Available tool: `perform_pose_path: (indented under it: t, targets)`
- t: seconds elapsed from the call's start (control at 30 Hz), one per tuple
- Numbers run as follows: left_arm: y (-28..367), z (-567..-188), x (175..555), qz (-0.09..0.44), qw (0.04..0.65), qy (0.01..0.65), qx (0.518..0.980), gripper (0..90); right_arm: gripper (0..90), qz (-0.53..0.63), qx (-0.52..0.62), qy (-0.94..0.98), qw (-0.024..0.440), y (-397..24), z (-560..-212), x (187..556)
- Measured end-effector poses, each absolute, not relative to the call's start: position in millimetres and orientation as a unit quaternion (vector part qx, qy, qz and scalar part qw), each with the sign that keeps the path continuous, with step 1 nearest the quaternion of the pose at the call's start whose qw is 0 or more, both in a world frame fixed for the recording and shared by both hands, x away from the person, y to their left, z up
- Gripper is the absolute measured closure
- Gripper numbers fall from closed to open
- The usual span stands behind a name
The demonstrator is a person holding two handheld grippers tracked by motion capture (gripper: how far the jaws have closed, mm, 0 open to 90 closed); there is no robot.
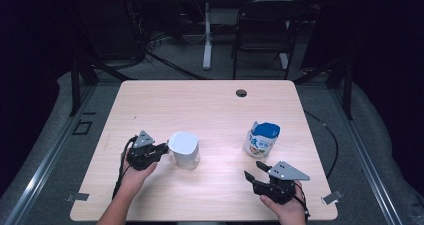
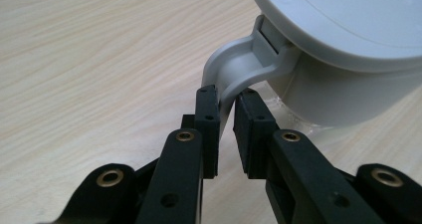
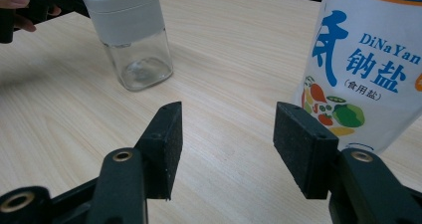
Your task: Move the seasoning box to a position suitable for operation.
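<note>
The jar (image 2: 348,50) is cut off by the left gripper view's top and right edges; the salt bag (image 3: 368,64) is cropped in the right gripper view.

One clear jar (image 1: 184,150) with a white lid, one blue and white salt bag (image 1: 262,139), two hand-held grippers, left (image 1: 159,149) and right (image 1: 255,170).

The worktop (image 1: 210,110) looks like pale wood-grain laminate, smooth with a soft sheen. The jar (image 3: 135,50) has a clear, glossy body that could be glass or plastic, under a matt grey plastic lid (image 2: 348,15) with a smooth grey plastic handle (image 2: 239,67). The salt pouch (image 3: 368,69) is glossy printed film, white with blue lettering. Each tool, left (image 2: 226,119) and right (image 3: 226,144), is matt black plastic with brass-coloured metal screw insets; the right tool's pads look finely rough.
</note>
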State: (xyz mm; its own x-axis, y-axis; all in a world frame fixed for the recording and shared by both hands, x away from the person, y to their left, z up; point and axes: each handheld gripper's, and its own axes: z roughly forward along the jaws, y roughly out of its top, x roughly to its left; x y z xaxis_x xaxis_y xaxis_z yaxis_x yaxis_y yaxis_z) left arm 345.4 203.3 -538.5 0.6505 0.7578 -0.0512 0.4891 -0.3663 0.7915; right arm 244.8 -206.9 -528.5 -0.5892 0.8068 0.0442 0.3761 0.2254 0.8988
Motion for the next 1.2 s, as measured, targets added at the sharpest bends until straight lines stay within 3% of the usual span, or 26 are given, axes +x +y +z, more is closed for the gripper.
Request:
perform_pose_path:
  t: [0.33,0.53,0.63,1.03,1.2]
  targets:
    - [199.0,-540.2,335.5,0.157,0.420,0.376,0.811,77.4,45.1,0.483,0.391,0.750,0.226,-207.2,-527.7,244.8]
    - [200.7,-542.1,341.6,0.174,0.415,0.378,0.809,57.2,45.1,0.484,0.394,0.748,0.225,-208.4,-528.1,245.1]
    - [200.6,-546.9,348.3,0.175,0.414,0.377,0.810,54.3,45.1,0.485,0.394,0.748,0.225,-208.9,-528.1,245.4]
    - [193.0,-549.3,356.8,0.160,0.413,0.372,0.816,57.3,45.1,0.483,0.394,0.749,0.226,-209.1,-528.2,245.0]
    - [184.6,-546.3,356.7,0.167,0.399,0.354,0.829,64.0,45.1,0.483,0.395,0.748,0.228,-209.5,-528.1,244.9]
